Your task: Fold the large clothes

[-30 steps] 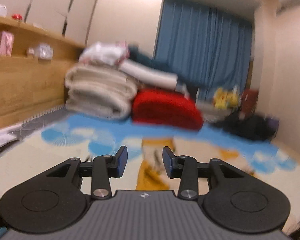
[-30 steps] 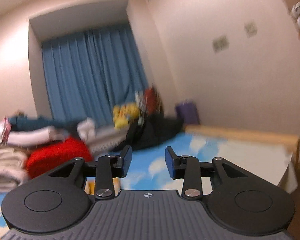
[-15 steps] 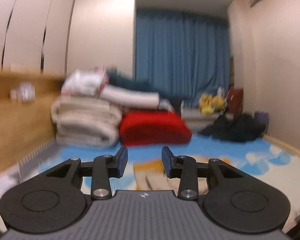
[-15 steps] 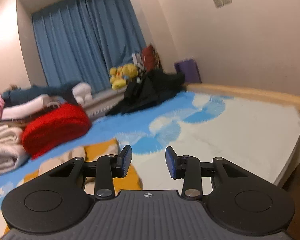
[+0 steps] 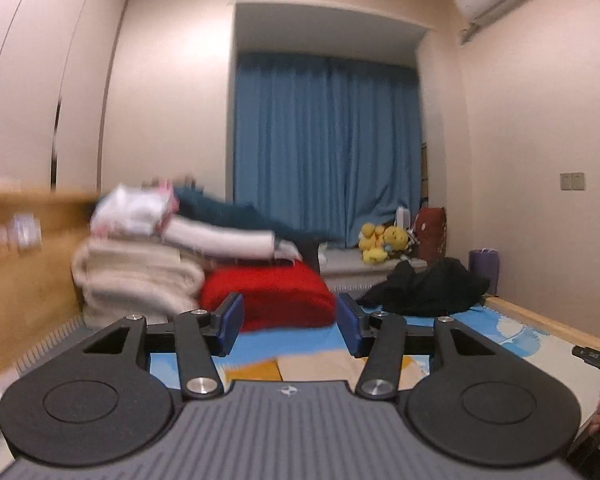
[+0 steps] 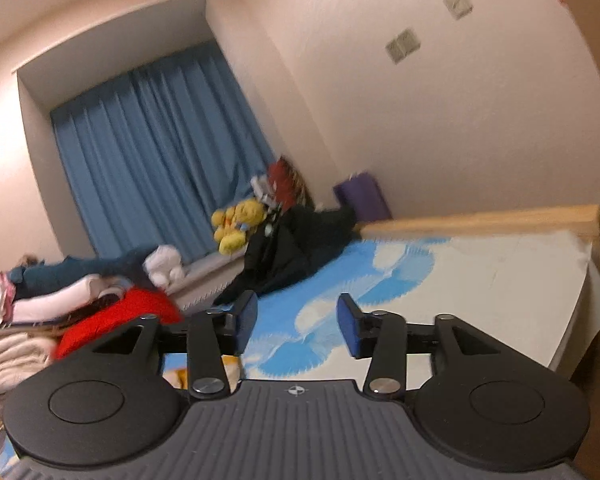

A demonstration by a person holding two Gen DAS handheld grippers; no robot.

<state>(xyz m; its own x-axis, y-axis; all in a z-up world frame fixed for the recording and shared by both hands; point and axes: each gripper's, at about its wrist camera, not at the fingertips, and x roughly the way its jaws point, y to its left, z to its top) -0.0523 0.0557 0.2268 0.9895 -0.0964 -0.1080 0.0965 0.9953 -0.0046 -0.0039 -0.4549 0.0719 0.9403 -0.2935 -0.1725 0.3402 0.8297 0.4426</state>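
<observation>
Black left gripper (image 5: 289, 327), blue pads (image 5: 231, 322), silver screws.

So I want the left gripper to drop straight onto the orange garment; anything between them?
Nothing visible. The left gripper is open and empty above the orange garment, which lies on the bed sheet just beyond it.

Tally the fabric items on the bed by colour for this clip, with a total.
Red: 1, folded blanket
Black: 1, crumpled garment
Cream: 1, folded quilt
Orange and beige: 1, garment lying nearest the tools
Dark teal: 1, garment
Total: 5
</observation>
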